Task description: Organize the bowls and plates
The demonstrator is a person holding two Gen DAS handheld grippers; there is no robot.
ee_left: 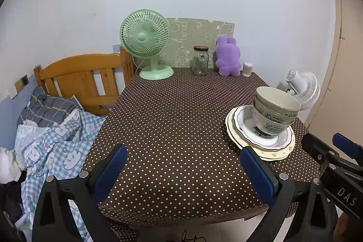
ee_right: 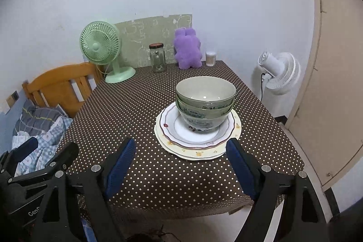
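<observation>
Nested green-patterned bowls (ee_right: 205, 103) stand on a pile of plates (ee_right: 199, 151) on the right half of the dotted table (ee_right: 127, 110). The top plate is white with a red scalloped rim; a cream flowered one lies under it. My right gripper (ee_right: 181, 151) hangs open just short of the pile's near edge, with nothing between its blue pads. From the left wrist the bowls (ee_left: 275, 110) and plates (ee_left: 267, 151) sit at the right. My left gripper (ee_left: 181, 155) is open over bare cloth, its right finger (ee_left: 256, 169) close to the plates' near rim.
Along the back wall stand a green fan (ee_left: 146, 42), a glass jar (ee_left: 200, 60), a purple plush toy (ee_left: 228, 56) and a small container (ee_left: 247, 69). A white fan (ee_right: 280, 73) stands off the table's right side. A wooden bed with bedding (ee_left: 56, 128) lies left.
</observation>
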